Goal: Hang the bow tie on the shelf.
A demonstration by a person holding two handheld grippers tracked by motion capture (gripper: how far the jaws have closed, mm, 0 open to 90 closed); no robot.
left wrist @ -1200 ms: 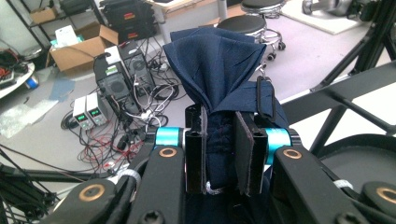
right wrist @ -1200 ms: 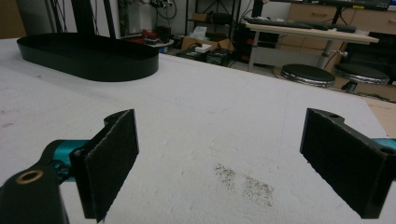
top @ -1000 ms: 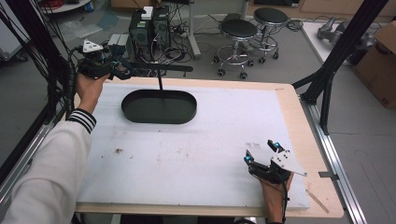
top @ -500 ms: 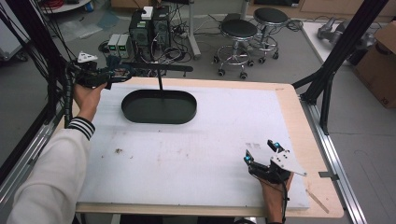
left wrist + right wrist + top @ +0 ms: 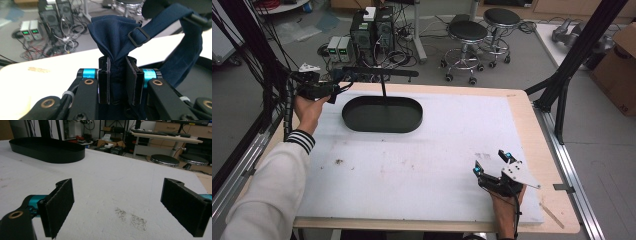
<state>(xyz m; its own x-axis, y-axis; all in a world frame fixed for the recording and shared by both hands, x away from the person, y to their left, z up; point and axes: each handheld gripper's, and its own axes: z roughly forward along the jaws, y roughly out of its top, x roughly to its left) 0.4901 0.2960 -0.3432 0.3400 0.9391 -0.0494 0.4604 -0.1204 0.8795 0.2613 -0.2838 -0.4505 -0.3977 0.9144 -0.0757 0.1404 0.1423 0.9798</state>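
Near edge: right gripper (image 5: 493, 164) rests low on the white counter (image 5: 432, 150), fingers spread wide, nothing between them. Mid-counter: black oval tray (image 5: 382, 114), apparently empty. Far left corner: left gripper (image 5: 121, 80), fingers pinched on a navy bow tie (image 5: 117, 37) with its strap, held off the counter. Likely a carry; next probably a release into the tray.

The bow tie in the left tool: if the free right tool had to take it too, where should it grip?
Probably the strap loop beside the left tool, approached from its open outer side. The fabric hangs free there, away from the slider buckle, while the knot is already pinched.
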